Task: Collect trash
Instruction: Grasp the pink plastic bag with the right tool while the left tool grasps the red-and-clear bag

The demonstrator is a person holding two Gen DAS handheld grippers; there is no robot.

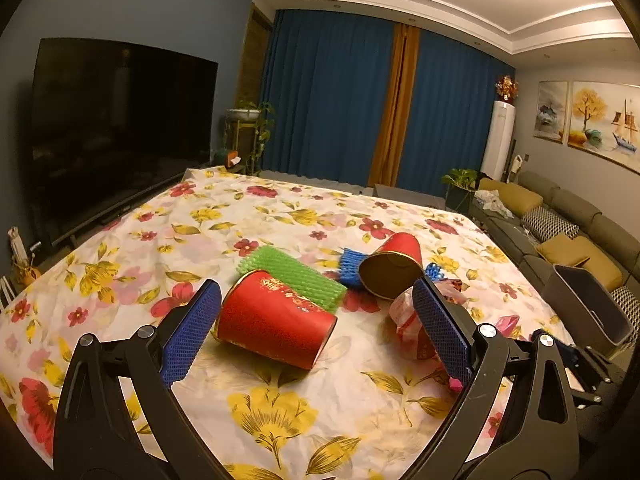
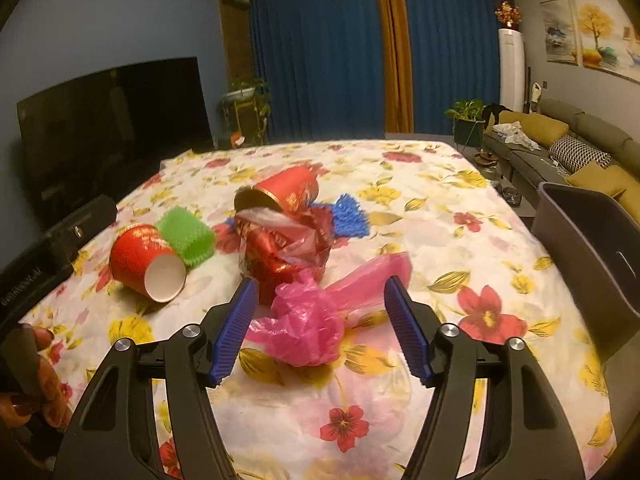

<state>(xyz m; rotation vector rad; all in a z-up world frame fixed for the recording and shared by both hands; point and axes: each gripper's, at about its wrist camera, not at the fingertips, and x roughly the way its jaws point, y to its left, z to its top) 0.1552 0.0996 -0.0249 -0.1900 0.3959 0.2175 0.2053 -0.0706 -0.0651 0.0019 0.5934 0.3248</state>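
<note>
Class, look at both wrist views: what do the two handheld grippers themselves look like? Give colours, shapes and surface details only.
Both the left gripper and right gripper have black angular frames with cut-out openings, silver round bolts at the pivots, and blue ribbed fingers.

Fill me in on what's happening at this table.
A person is clearing trash off a table under a flowered cloth with a gripper in each hand. The left gripper is open around a tipped red paper cup. The right gripper is open over a crumpled pink plastic bag. Nothing is gripped yet. A second red cup, foam nets and a red wrapper lie nearby; a grey bin waits at the table's edge.
</note>
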